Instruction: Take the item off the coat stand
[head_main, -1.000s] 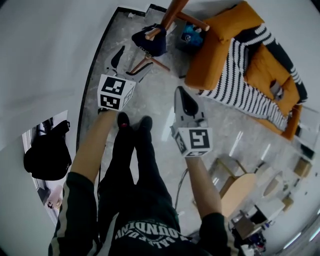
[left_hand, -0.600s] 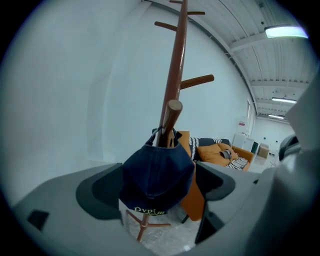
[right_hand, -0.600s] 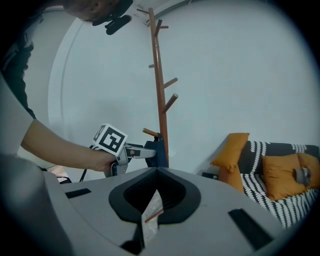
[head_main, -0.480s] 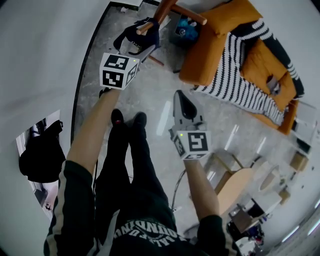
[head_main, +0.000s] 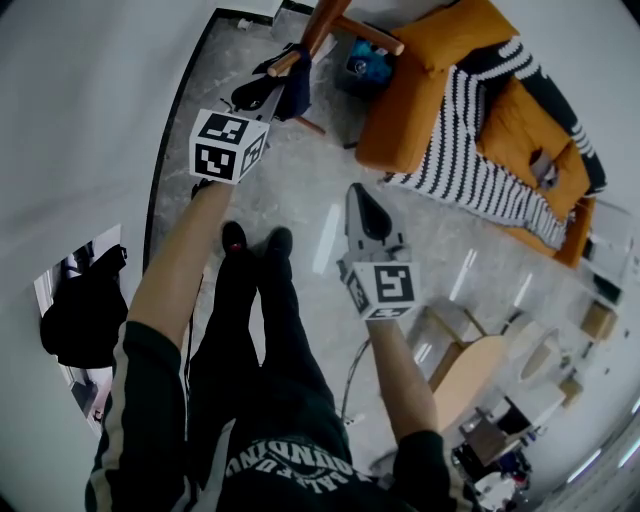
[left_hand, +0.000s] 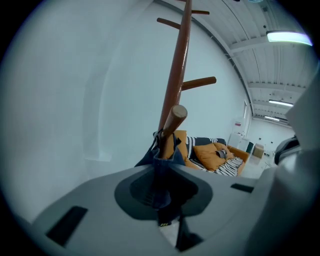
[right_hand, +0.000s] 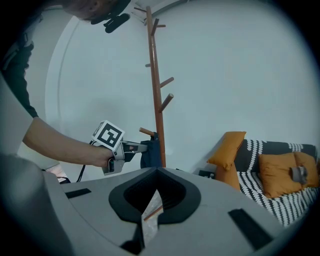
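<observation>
The left gripper is now gripping the dark blue cloth item: its jaws have just been closing, and the left gripper view is showing the fabric pinched between the pads. The item is hanging on a low peg of the wooden coat stand, draped around the peg's base beside the pole, not yet lifted off. One second earlier the head view was showing this gripper short of the stand, jaws spread wide and apart from the cloth; half a second earlier the jaws were standing open around the fabric; now they are narrowed onto it and the marker cube is sitting closer to the stand. The right gripper is hanging over the floor in front of the person's legs, well apart from the stand, much where it was before, its jaws drawn together at the tips with nothing between them. An orange sofa with a striped blanket is standing to the right of the stand.
</observation>
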